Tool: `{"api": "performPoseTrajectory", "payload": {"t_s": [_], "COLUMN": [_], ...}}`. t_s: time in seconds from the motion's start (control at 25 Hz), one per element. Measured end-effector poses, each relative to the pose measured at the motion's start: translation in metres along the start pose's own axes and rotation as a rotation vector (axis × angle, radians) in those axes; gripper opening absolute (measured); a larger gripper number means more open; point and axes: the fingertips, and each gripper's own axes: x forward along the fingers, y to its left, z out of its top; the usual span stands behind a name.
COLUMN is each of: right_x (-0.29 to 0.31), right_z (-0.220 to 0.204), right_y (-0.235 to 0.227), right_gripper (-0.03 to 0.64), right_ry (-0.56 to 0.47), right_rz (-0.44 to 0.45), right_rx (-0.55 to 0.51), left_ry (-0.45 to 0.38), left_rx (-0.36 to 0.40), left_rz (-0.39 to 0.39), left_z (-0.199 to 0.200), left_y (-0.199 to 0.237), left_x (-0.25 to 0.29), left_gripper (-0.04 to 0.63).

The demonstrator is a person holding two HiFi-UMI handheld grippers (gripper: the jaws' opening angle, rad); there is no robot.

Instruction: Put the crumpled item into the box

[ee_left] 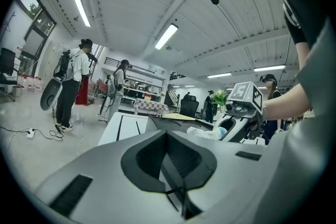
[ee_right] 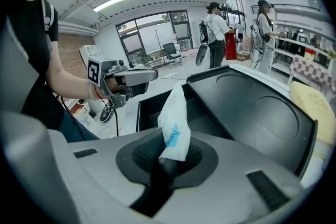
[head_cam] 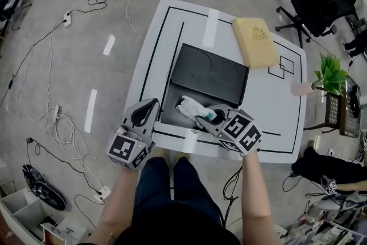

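Observation:
A black box [head_cam: 172,113] stands on the white table [head_cam: 269,117] with its lid [head_cam: 212,72] laid open behind it. The crumpled item [head_cam: 192,107], white plastic with a blue patch, hangs over the box's open cavity with my right gripper [head_cam: 207,117] shut on it. In the right gripper view the item [ee_right: 174,118] sticks up from the jaws of the right gripper [ee_right: 167,160], above the box [ee_right: 149,105]. My left gripper [head_cam: 144,115] is beside the box's left front corner, shut and empty; its own view shows the left gripper [ee_left: 168,136] closed on nothing.
A flat tan case [head_cam: 256,42] lies at the table's far right. A plant [head_cam: 330,73] in a pink vase [head_cam: 301,89] stands off the right edge. Cables [head_cam: 57,129] trail over the floor at left. People [ee_left: 71,86] stand in the background.

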Motion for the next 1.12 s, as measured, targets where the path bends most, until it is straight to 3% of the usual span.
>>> {"api": "performPoseTrajectory", "payload": {"t_s": [0.16,0.24,0.48,0.64,0.88,0.92,0.96,1.12], "right_x": [0.008,0.012,0.017,0.018,0.012,0.010,0.009,0.005], "right_z": [-0.007,-0.012,-0.017,-0.020,-0.017,-0.017,-0.017,-0.017], "right_y": [0.007,0.005,-0.010,-0.015,-0.018,-0.017,-0.016,-0.015], "right_gripper": [0.046,0.048,0.071,0.104,0.104,0.117,0.181,0.189], "right_ry": [0.061,0.101,0.150,0.176,0.173,0.171,0.170,0.177], "right_rz": [0.096,0.104,0.036,-0.021,-0.074,-0.077,-0.078,-0.094], "right_rx": [0.052,0.082,0.184,0.189,0.167,0.170,0.174,0.170], "left_ry": [-0.001,-0.001,0.002,-0.002,-0.005,-0.006,-0.008,-0.012], "left_rx": [-0.009,-0.011,-0.010,-0.015,-0.021,-0.022,-0.023,-0.025], "left_rz": [0.010,0.011,0.022,0.028,0.031,0.030,0.028,0.019], "left_z": [-0.001,-0.001,-0.003,-0.004,-0.004,-0.003,-0.003,-0.004], "left_y": [0.001,0.002,0.004,0.006,0.007,0.007,0.007,0.006], "left_x": [-0.002,-0.003,-0.007,-0.010,-0.012,-0.012,-0.012,-0.012], "left_gripper": [0.002,0.000,0.000,0.002,0.000,0.000,0.001,0.000]}}
